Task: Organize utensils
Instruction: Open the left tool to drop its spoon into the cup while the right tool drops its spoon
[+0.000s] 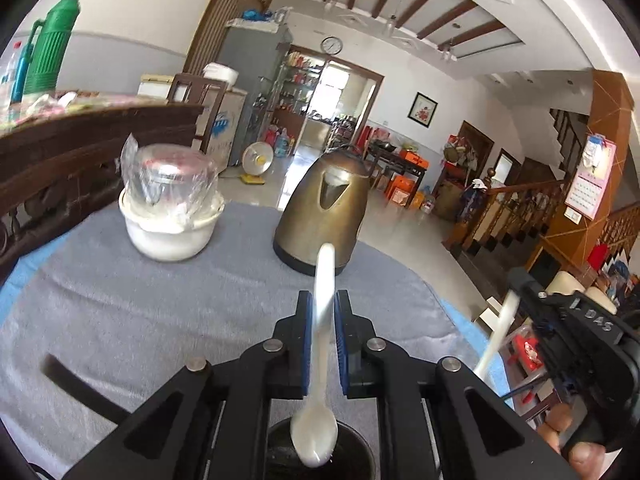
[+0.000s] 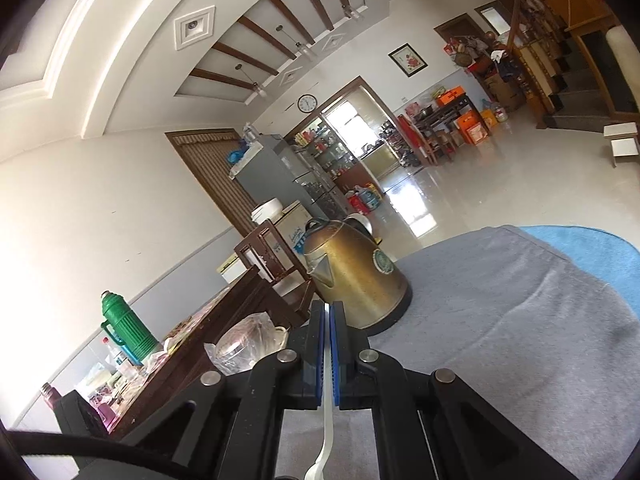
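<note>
My left gripper [image 1: 323, 300] is shut on a white plastic spoon [image 1: 322, 332]. Its handle points up and forward, and its bowl hangs down over a dark round container [image 1: 352, 448] at the bottom edge. My right gripper [image 2: 329, 312] is shut on a second white plastic utensil [image 2: 326, 420]; its handle runs down between the blue pads, and its lower end is cut off by the frame. In the left wrist view the right gripper [image 1: 516, 284] shows at the right, holding that white utensil [image 1: 496, 336] tilted.
A brass-coloured electric kettle [image 1: 324, 216] stands on the grey cloth-covered table [image 1: 160, 308], seen also in the right wrist view [image 2: 356, 276]. A white bowl with a plastic-wrapped lid [image 1: 170, 204] sits to its left. A dark wooden bench [image 1: 60, 160] lies behind.
</note>
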{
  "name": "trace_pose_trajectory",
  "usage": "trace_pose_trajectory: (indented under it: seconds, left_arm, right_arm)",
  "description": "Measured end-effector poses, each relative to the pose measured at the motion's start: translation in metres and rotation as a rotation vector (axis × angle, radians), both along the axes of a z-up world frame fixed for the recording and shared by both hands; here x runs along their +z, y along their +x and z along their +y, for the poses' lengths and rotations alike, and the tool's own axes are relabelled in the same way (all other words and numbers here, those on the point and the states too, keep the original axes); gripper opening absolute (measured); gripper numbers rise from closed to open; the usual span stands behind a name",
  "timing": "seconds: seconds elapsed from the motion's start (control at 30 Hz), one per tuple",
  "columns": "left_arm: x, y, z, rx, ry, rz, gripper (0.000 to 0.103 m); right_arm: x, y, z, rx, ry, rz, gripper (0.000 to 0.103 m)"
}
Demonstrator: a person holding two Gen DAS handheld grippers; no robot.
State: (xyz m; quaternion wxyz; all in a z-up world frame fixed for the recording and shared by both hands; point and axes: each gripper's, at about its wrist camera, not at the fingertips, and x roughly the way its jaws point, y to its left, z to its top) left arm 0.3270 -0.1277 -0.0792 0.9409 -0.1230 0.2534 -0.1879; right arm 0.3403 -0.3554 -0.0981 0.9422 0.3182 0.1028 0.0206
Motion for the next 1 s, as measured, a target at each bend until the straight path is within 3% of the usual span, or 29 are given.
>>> trace_pose_trajectory:
  seconds: [0.3, 0.37, 0.5, 0.7, 1.0]
  left_arm:
    - [0.03, -0.03, 0.022, -0.006, 0.061, -0.086, 0.012]
    - [0.036, -0.045, 0.033, -0.001, 0.09, -0.095, 0.017]
    - [0.034, -0.078, 0.05, 0.031, 0.197, -0.103, 0.058]
    - [0.002, -0.126, 0.078, 0.037, 0.315, -0.061, 0.061]
    - [-0.022, -0.143, 0.102, 0.056, 0.28, 0.074, 0.061]
  right_arm:
    - [0.004, 0.003, 0.007, 0.077, 0.021, -0.035, 0.003]
    - [0.004, 0.006, 0.012, 0.106, 0.015, -0.039, 0.003]
    - [0.0, 0.017, 0.026, 0.153, 0.002, -0.034, 0.003]
    - [-0.021, 0.027, 0.04, 0.188, -0.023, 0.031, 0.006]
    - [-0.035, -0.019, 0.028, 0.179, 0.011, 0.095, 0.006]
